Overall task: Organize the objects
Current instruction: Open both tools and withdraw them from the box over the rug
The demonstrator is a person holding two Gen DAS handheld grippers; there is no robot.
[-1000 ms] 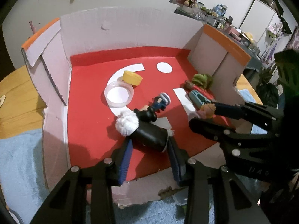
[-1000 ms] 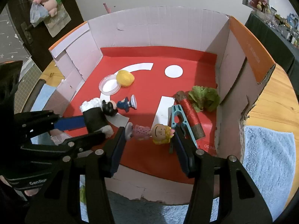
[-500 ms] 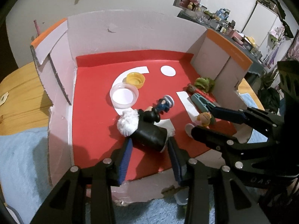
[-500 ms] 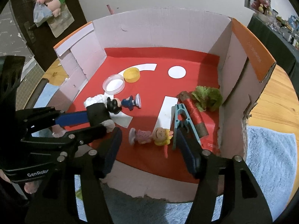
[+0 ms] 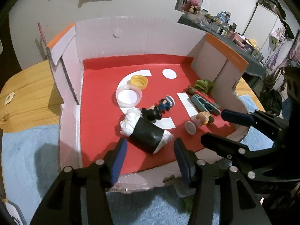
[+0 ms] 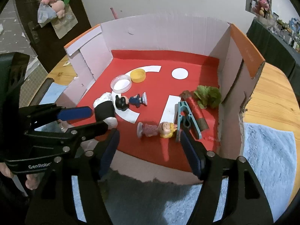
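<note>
Beside the left tongs point(image 6: 97, 121), fingers point(image 6: 30, 182) show in right view only.

White lettering "GenRobo", cut off at its end by the arm in front, stands on the black body of the left claw point(image 6: 90, 121), seen at about eight o'clock in the right wrist view. Faint pale letters, "OS" and then illegible, sit on the red floor of the cardboard box point(image 6: 211, 137) at its near right corner. Pale print on the box's orange flap is too blurred to read.
</note>
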